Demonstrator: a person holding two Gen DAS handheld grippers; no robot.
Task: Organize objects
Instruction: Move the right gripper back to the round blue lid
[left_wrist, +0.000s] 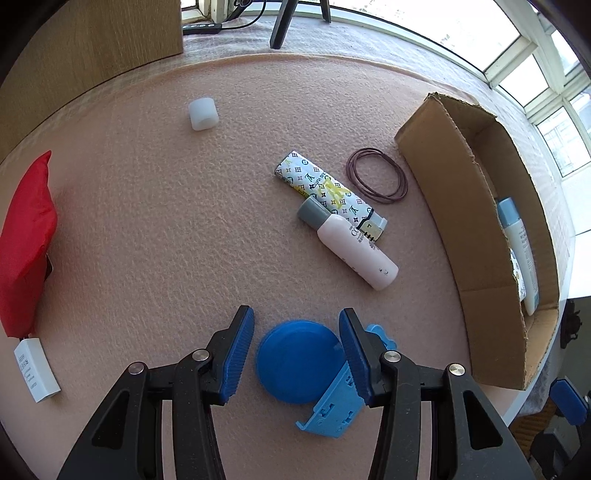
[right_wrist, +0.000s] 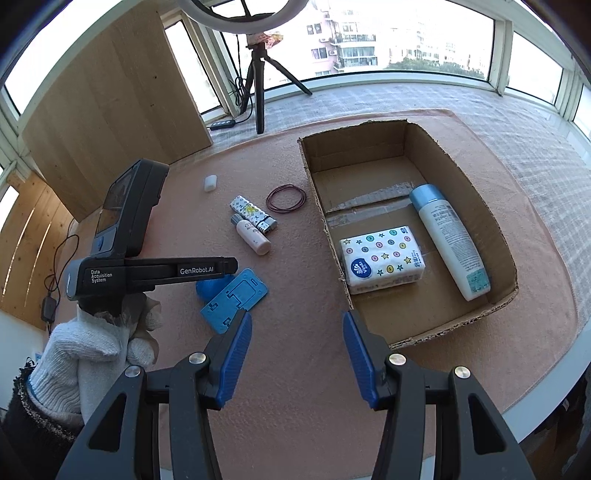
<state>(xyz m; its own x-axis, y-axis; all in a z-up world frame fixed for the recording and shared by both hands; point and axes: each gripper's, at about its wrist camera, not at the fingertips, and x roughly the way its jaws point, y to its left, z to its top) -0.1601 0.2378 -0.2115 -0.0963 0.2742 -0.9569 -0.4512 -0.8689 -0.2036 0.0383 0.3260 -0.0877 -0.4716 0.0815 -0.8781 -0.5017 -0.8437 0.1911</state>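
My left gripper (left_wrist: 297, 355) is open and low over the pink mat, its blue fingers on either side of a round blue lid (left_wrist: 295, 360). The lid rests partly on a light blue phone stand (left_wrist: 334, 404). Farther on lie a pink bottle (left_wrist: 354, 247) with a grey cap, a patterned lighter (left_wrist: 321, 186) and a loop of rubber bands (left_wrist: 376, 175). My right gripper (right_wrist: 298, 355) is open and empty above the mat, left of the near corner of the cardboard box (right_wrist: 354, 147). In the box lie a tissue pack (right_wrist: 382, 260) and a white bottle (right_wrist: 448, 240).
A white cylinder (left_wrist: 203, 113) stands at the far left of the mat. A red pouch (left_wrist: 24, 240) and a small white box (left_wrist: 37, 369) lie at the left edge. A gloved hand (right_wrist: 99, 343) holds the left gripper's black body (right_wrist: 155, 273). A tripod (right_wrist: 260, 74) stands by the window.
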